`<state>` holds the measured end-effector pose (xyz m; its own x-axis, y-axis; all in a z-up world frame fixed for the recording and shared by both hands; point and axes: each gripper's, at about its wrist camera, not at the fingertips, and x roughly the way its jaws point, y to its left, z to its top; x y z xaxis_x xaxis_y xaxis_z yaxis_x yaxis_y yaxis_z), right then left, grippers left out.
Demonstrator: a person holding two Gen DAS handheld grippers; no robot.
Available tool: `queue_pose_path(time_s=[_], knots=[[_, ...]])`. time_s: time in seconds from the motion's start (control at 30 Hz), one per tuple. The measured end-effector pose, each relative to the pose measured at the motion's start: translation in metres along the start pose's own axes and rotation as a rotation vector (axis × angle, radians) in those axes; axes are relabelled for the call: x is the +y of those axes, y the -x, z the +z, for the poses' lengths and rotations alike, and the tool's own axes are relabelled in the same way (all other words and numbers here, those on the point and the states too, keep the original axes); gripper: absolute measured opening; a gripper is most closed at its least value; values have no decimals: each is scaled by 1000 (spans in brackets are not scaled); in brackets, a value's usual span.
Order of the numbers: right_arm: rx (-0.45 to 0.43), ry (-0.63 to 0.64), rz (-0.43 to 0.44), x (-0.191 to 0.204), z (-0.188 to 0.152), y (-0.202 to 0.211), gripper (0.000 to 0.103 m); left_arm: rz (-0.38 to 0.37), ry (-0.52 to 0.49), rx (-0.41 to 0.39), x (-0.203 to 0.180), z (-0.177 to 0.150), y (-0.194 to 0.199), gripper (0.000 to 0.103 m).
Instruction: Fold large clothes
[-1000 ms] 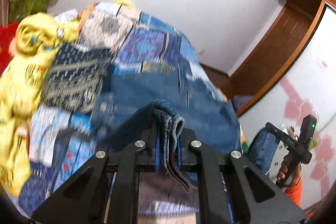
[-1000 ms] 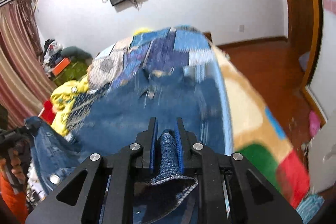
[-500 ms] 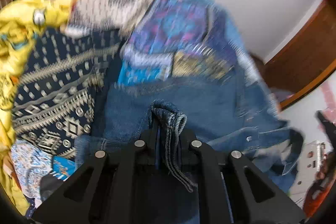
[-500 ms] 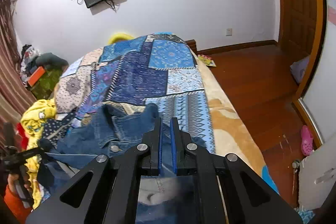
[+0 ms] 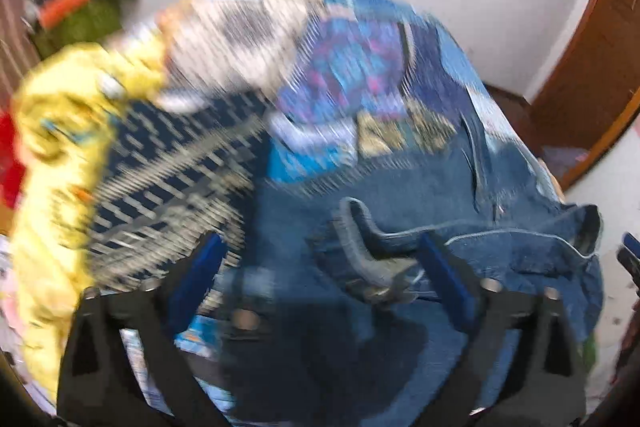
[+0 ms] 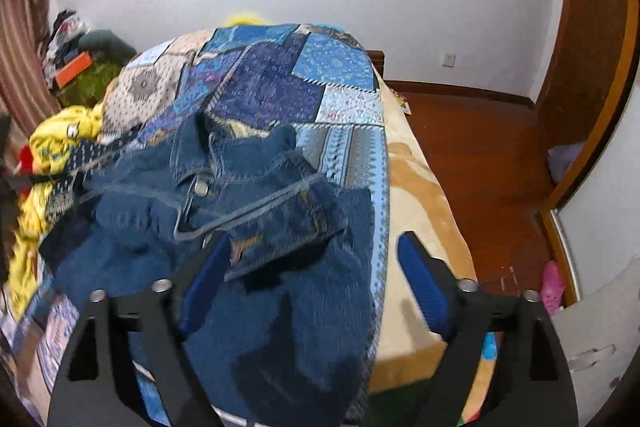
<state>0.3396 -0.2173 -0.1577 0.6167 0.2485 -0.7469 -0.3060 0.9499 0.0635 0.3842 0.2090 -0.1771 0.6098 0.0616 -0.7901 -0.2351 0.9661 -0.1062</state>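
A blue denim jacket lies crumpled on the patchwork bedspread, collar toward the far end. It also shows in the blurred left wrist view. My left gripper is open, its blue pads spread wide just above the jacket's near edge. My right gripper is open too, pads wide apart over the jacket's folded hem near the bed's right side. Neither holds cloth.
A yellow garment and a navy patterned cloth lie at the bed's left. A tan blanket hangs off the bed's right edge. Wooden floor and a door frame are at right.
Both grippers have opened and let go of the denim jacket, which has dropped onto the bed. One second ago each was shut on a fold of it.
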Motion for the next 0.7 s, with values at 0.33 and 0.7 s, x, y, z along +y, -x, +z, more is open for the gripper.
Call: queue_pose_path(time_s=[0.33,0.7], knots=[[205,74,-16,8,-17,-52,88,73,-201,139,5,-26,-30,103],[290,-38,70,-18,16,-112,88,-76,-297,204,-37,-7,-109,102]])
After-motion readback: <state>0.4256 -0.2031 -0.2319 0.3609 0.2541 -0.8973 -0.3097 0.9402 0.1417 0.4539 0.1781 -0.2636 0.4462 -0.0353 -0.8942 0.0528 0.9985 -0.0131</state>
